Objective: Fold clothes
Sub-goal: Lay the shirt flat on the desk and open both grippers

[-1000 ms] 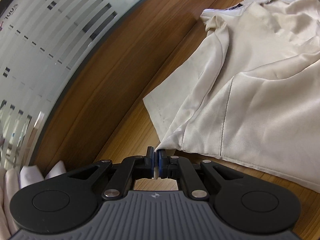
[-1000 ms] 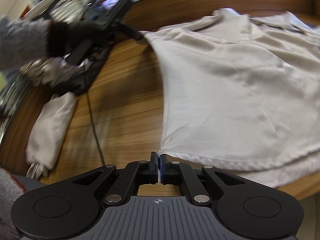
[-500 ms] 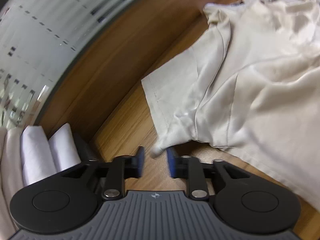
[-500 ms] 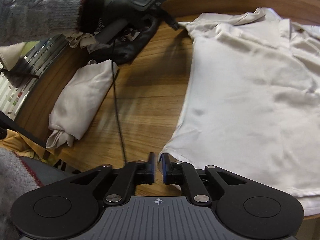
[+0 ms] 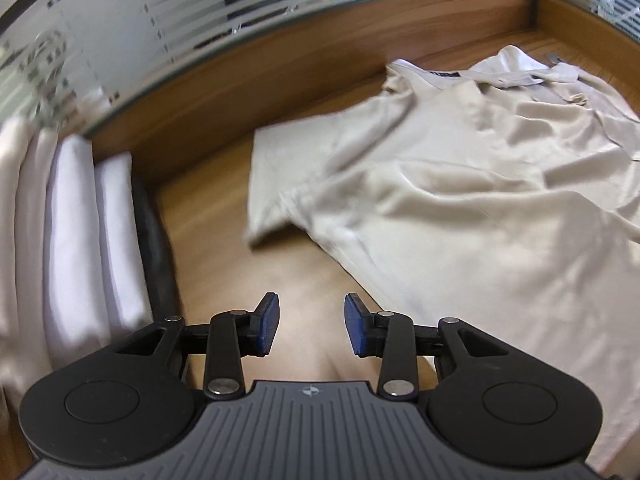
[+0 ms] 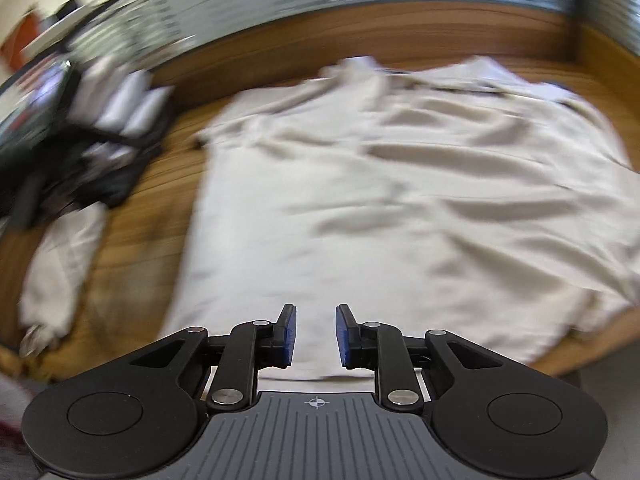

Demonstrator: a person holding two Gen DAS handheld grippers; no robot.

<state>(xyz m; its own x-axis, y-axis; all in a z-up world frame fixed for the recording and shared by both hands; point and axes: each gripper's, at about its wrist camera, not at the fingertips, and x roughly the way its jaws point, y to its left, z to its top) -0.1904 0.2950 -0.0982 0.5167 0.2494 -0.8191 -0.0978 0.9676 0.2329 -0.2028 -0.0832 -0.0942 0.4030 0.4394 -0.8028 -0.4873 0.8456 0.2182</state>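
Observation:
A cream short-sleeved shirt (image 5: 460,200) lies spread flat on the wooden table (image 5: 224,240), collar toward the far wall. My left gripper (image 5: 312,322) hovers over bare wood just left of the shirt's side edge, below its sleeve (image 5: 288,172); its jaws are opening and nothing is between them. The same shirt (image 6: 400,200) fills the right wrist view. My right gripper (image 6: 316,336) hangs above the shirt's lower hem area, jaws opening, with no cloth between the blue pads (image 6: 289,334).
Folded white garments (image 5: 76,240) are stacked at the left beside a dark item (image 5: 154,248). A wooden ledge and frosted glass partition (image 5: 200,32) run along the back. A bundled cream cloth (image 6: 56,276) and dark gear (image 6: 80,152) lie left of the shirt.
Both grippers were shut on the shirt's edge, let it go and opened. Both have lifted and drawn back; the shirt now lies flat on the table.

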